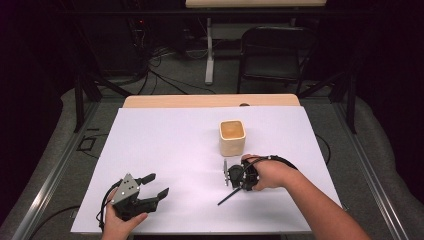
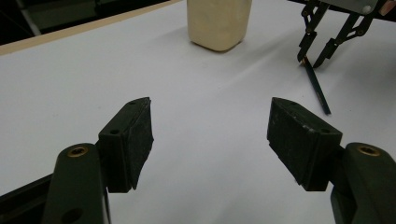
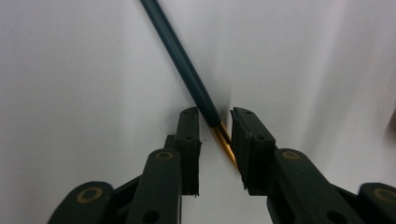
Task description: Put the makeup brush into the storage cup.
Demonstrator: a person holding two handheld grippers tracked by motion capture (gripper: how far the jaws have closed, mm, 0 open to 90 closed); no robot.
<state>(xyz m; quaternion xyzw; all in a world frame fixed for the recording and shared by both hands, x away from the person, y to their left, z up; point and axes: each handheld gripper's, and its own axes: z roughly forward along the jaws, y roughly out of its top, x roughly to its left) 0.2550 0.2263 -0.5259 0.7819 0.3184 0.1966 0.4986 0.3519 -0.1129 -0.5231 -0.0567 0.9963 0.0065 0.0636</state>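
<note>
A dark blue pencil [image 1: 227, 198] with a gold end lies on the white table sheet [image 1: 165, 145] at front right. My right gripper [image 1: 240, 187] points down over its gold end. In the right gripper view the jaws stand narrowly apart either side of the pencil [image 3: 180, 56], with a small gap on the left, so this gripper [image 3: 215, 126] is open. A cream square cup [image 1: 232, 137] stands just behind it. My left gripper [image 1: 156, 185] rests at front left, wide open and empty. In its own view it [image 2: 210, 135] faces the cup [image 2: 218, 23], the pencil [image 2: 318, 91] and the right gripper [image 2: 310, 60].
The sheet covers a wooden table [image 1: 210, 101]. Behind the table stand a black folding chair [image 1: 272, 55] and a desk leg [image 1: 209, 55], with cables on the floor. Metal rails [image 1: 50, 175] run along both sides.
</note>
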